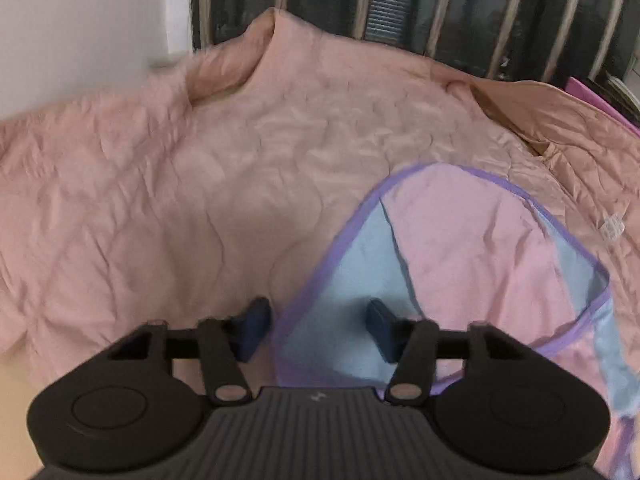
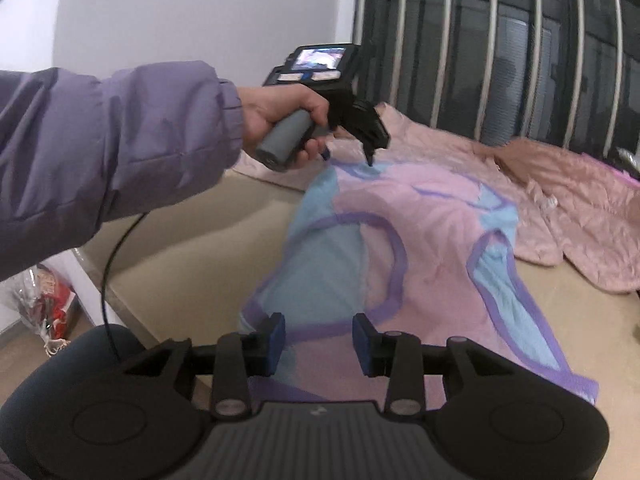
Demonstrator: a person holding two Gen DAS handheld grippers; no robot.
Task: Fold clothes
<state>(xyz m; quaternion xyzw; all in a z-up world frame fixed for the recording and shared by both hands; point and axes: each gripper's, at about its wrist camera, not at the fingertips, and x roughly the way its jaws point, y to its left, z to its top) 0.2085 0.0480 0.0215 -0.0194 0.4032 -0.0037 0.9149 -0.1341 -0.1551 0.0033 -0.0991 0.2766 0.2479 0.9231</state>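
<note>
A pink and light-blue garment with purple trim [image 2: 424,248] lies spread on the beige table [image 2: 192,224]. It also shows in the left wrist view [image 1: 460,248]. My left gripper [image 1: 316,330] is open, its fingers either side of the garment's purple-trimmed edge, close above it. In the right wrist view the left gripper [image 2: 348,156] is held by a hand at the garment's far end. My right gripper [image 2: 319,344] is open over the garment's near blue end.
A quilted peach-pink jacket [image 1: 200,152] lies spread behind the garment; it shows too in the right wrist view [image 2: 568,208]. A dark barred window [image 2: 500,48] is behind the table. A red and white bag [image 2: 44,300] sits on the floor at left.
</note>
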